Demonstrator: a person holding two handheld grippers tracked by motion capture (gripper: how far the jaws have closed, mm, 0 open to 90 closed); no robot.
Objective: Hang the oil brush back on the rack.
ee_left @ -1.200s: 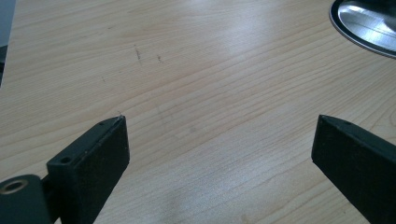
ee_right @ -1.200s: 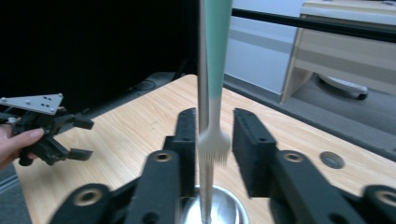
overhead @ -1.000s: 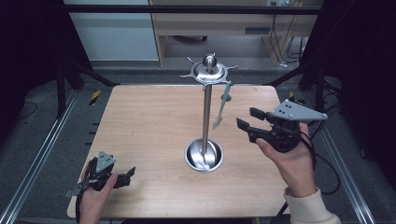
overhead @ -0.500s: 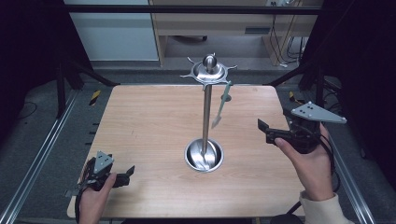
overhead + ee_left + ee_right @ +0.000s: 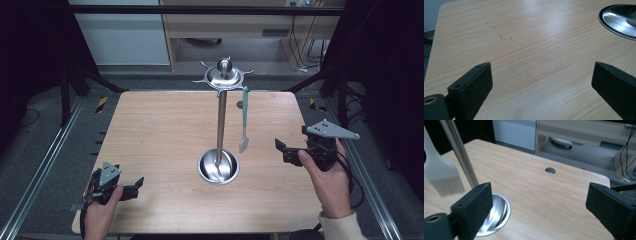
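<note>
So in the high view the tall shiny steel utensil stand [image 5: 220,125] sits right about the middle of the frame on the light wooden table [image 5: 160,130], with its round bowl-shaped base [image 5: 218,166] a bit below centre and a star-like hook ring [image 5: 223,76] up top. A pale teal silicone basting brush [image 5: 244,122] hangs from a hook on the ring's right side, bristle end down, just beside the pole and well above the tabletop.

The right gripper [image 5: 280,150] is at the right of the frame, off to the right of the brush and apart from it. Its jaws have just been opening and now stand wide with nothing between them. In the right gripper view you get the brush's blurry whitish bristles [image 5: 445,183] at the left edge, next to the pole [image 5: 461,155].

The left gripper [image 5: 136,186] rests low at the lower left of the frame near the table's edge, jaws spread wide too, just bare wood between them. A round cable hole [image 5: 239,105] sits behind the stand.
</note>
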